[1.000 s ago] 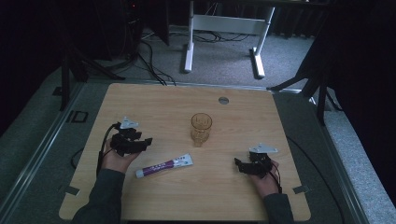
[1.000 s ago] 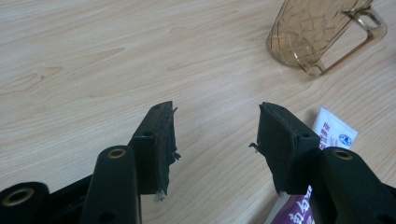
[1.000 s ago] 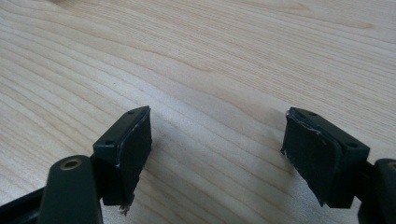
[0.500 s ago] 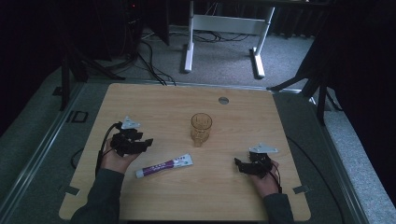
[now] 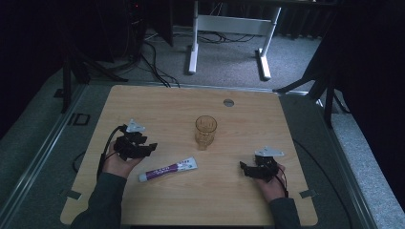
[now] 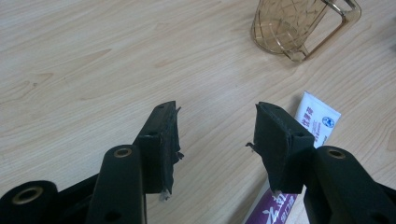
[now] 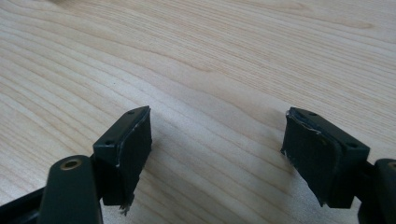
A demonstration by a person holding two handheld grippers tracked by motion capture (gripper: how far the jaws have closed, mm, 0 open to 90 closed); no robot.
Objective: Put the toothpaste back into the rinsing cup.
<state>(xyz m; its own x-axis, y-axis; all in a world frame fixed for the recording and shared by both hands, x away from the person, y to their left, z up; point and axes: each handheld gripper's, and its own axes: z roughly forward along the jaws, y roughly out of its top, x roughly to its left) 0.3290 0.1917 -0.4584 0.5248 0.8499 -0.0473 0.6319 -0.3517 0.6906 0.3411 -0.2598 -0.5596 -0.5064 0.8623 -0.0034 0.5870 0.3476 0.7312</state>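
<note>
L claw wide but just narrowing, nothing between; center it over toothpaste tube before closing. R claw wide, empty.

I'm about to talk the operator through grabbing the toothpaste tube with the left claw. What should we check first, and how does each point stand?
1. Left claw open with nothing between its jaws, which have just been closing a little: ok.
2. Toothpaste tube lying flat and free on the table: ok.
3. Tube lined up between the left jaws: not ok, it lies off to one side.
4. Amber cup upright and apart from the tube: ok.
5. Right claw open, holding nothing, apart from the tube: ok.
</note>
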